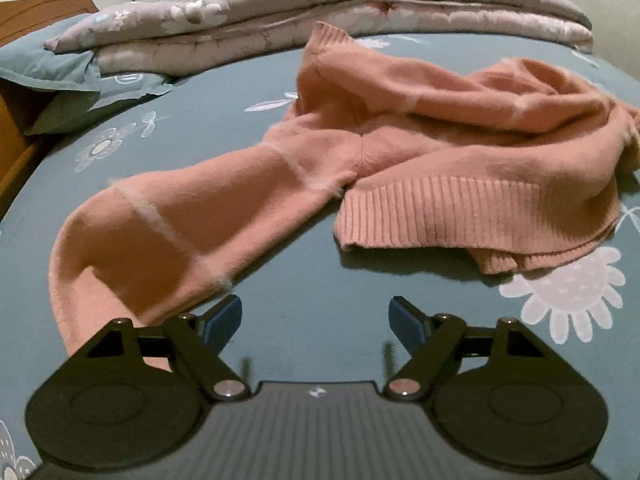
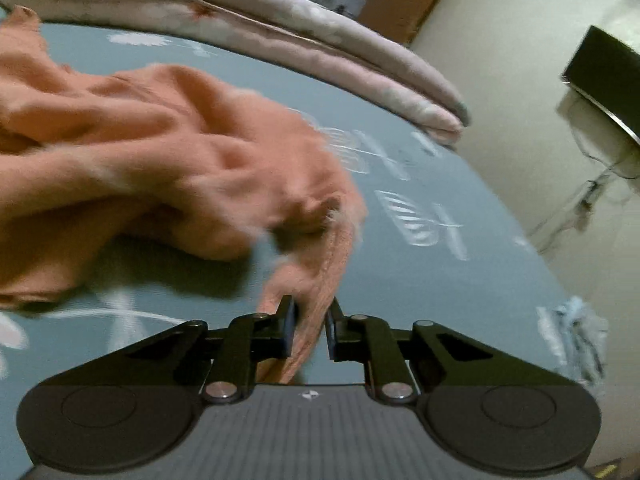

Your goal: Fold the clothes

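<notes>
The fingers (image 2: 289,322) of the right gripper (image 2: 311,320) are clenched on a ribbed strip of the pink sweater (image 2: 168,152), the narrow band of knit running up between the two dark pads and rising off the bed sheet (image 2: 440,280) toward the rumpled bulk of the garment at the left of that view (this picture is blurred, so the fold lines there are hard to read). The left gripper (image 1: 316,316) is released: its blue-tipped fingers (image 1: 224,316) stand wide apart over bare sheet, nothing between them, with the left-hand tip just beside the edge of the sweater's sleeve (image 1: 160,232). That sleeve stretches out flat along the teal, flower-printed bed sheet (image 1: 312,272) toward the camera, crossed by pale fuzzy stripes. The rest of the sweater lies crumpled in the middle and right of the left wrist view, its ribbed hem (image 1: 440,216) facing the gripper and a ribbed cuff or collar standing up at the back. Behind the garment a folded quilt (image 1: 320,12) in pale mauve with a floral print runs across the far side of the bed, and a pillow (image 1: 52,68) in matching teal lies at the left, beside a wooden headboard (image 1: 36,12).
</notes>
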